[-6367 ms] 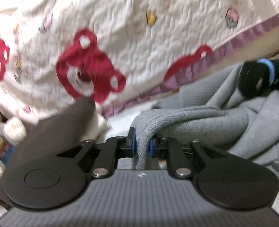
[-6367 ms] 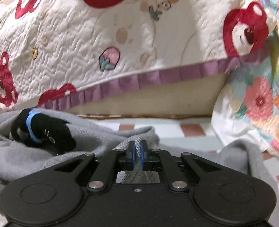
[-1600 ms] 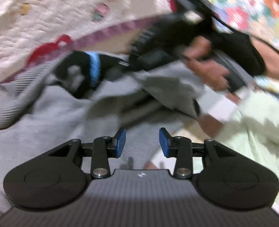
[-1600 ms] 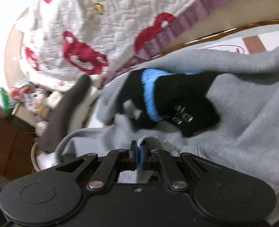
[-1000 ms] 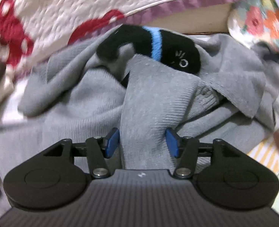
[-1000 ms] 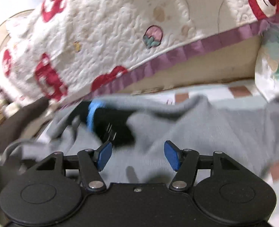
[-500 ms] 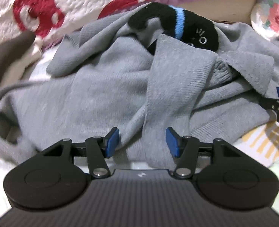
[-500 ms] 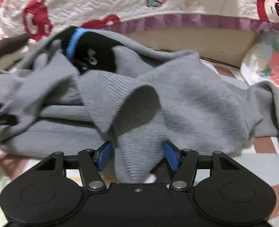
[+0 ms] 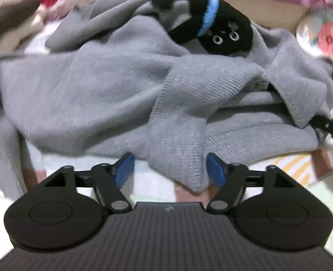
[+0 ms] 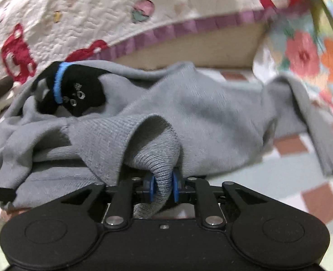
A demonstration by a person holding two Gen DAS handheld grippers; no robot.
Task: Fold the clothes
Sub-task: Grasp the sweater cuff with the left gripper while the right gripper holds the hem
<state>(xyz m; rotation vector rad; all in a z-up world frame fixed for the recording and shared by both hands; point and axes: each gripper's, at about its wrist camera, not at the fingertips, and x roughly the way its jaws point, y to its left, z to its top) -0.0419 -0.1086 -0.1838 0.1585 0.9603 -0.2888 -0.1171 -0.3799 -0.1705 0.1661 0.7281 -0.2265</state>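
Where hem (image 10: 164,180) bunches; right tongs (image 10: 163,186) clamped

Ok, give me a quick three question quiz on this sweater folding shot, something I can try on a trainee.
1. True or false: the right gripper is shut on a ribbed edge of the grey sweater.
2. Which describes the left gripper? A) pads pressed on the sweater. B) open, a ribbed corner of the sweater lying between its fingers. C) holding the black patch.
3. Fill in: the black animal patch on the sweater has a ____ band.

Key: 1 true. 2 B; its jaws have just been opening, while the right gripper's have just been closing on the knit. 3 blue.
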